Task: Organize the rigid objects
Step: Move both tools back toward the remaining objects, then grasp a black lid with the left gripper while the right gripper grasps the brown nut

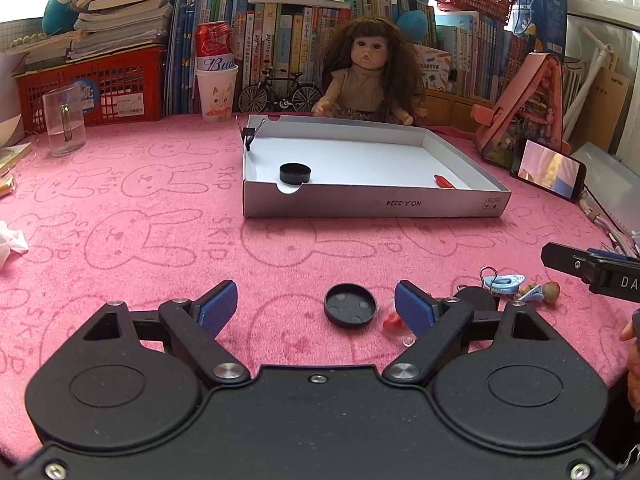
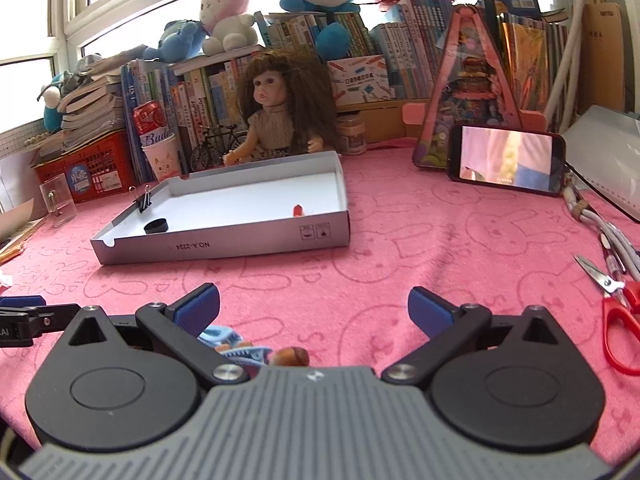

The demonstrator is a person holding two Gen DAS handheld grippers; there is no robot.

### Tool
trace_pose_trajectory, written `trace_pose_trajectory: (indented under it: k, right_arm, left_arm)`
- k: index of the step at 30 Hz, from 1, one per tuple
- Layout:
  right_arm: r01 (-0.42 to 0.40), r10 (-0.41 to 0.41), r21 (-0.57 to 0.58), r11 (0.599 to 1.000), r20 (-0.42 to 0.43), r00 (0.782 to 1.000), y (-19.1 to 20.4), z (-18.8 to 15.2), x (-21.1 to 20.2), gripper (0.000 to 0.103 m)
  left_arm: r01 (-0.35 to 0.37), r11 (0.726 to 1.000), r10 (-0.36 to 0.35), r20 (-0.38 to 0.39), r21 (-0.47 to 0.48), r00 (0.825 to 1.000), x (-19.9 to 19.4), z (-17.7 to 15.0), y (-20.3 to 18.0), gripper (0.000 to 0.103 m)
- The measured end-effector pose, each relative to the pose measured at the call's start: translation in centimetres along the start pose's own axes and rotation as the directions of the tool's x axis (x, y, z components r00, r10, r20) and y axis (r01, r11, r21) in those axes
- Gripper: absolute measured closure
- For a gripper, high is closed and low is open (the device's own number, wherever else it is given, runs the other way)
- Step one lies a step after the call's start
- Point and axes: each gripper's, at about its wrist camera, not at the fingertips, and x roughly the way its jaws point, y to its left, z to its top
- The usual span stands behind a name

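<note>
Both claws stand with jaws apart, gripping nothing. The left claw (image 1: 316, 304) hovers low over the pink rabbit-print bench (image 1: 120, 220); a round black plastic lid (image 1: 350, 305), hollow side up, lies between its blue pads, touching neither. The right claw (image 2: 314, 308) hovers near a pale blue plastic clip (image 2: 218, 338) and a small brown nut-shaped object (image 2: 294, 356). Farther back sits a shallow white cardboard tray (image 1: 372, 200), holding a second black round cap (image 1: 295, 173), a small red piece (image 1: 444, 181) and a black binder clip (image 1: 249, 134) on its rim. Red-handled scissors (image 2: 618, 320) lie at the right.
</note>
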Motion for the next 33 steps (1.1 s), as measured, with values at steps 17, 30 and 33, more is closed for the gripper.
trace_pose_trajectory:
  k: [17,30,33]
  right_arm:
    - [0.025,-0.027,-0.068,0.997,-0.023,0.999,-0.2,-2.1,-1.9,0.032]
    - [0.007,-0.014,-0.204,0.979,-0.031,0.999,2.2,-2.6,-0.8,0.058]
    - [0.000,-0.008,-0.211,0.977,-0.036,0.999,2.4,-2.6,-0.5,0.060]
  left_arm:
    - [0.036,0.999,-0.035,-0.023,0.037,0.999,-0.4,-1.3,-0.3,0.056]
    - [-0.015,0.995,0.015,0.010,0.097,1.000,1.1,-1.3,-1.7,0.056]
    - [-0.026,0.993,0.024,0.018,0.119,1.000,1.4,-1.3,-2.0,0.056]
